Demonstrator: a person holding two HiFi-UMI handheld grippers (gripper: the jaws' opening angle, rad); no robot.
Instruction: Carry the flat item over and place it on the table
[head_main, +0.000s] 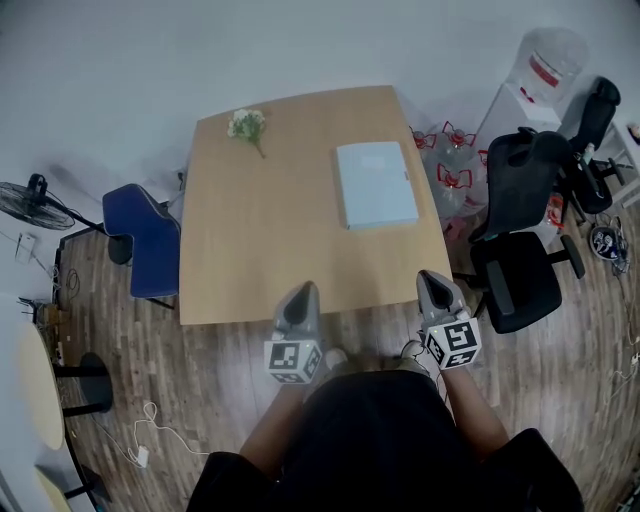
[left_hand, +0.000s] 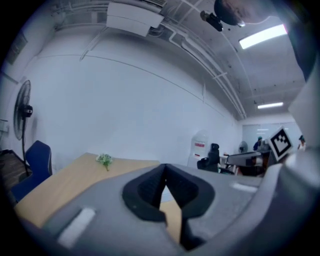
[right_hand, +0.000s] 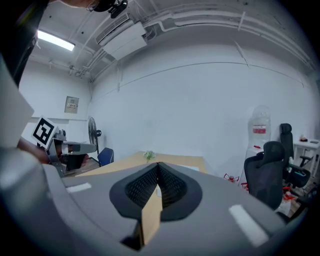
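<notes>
The wooden surface (head_main: 260, 240) fills the middle of the head view, standing on a plank floor (head_main: 215, 375) with a pale wall beyond its far edge. A blue chair (head_main: 150, 240) stands against its left edge. Two black office chairs (head_main: 520, 270) stand past its right edge, with a water dispenser (head_main: 535, 80) behind them. A standing fan (head_main: 35, 195) is well off to the left.

The flat item (head_main: 376, 184), a pale blue rectangle, lies flat on the surface in its far right part. Its long side runs just beside the right edge, and it sits nearer the far right corner than the near one. Neither gripper touches it; both are well apart from it.

The person stands at the near edge of the surface, holding both grippers up and pointing them forward. The tip of the left gripper (head_main: 303, 292) is at about the middle of the near edge. The right gripper (head_main: 432, 278) is at the near right corner. The left gripper's jaws are closed tip to tip, with nothing held between them. The right gripper's jaws are likewise pressed together and empty. Only the tan surface shows through the gap below the tips of each pair.

A small sprig of white flowers (head_main: 246, 124) lies close to the far left corner.
</notes>
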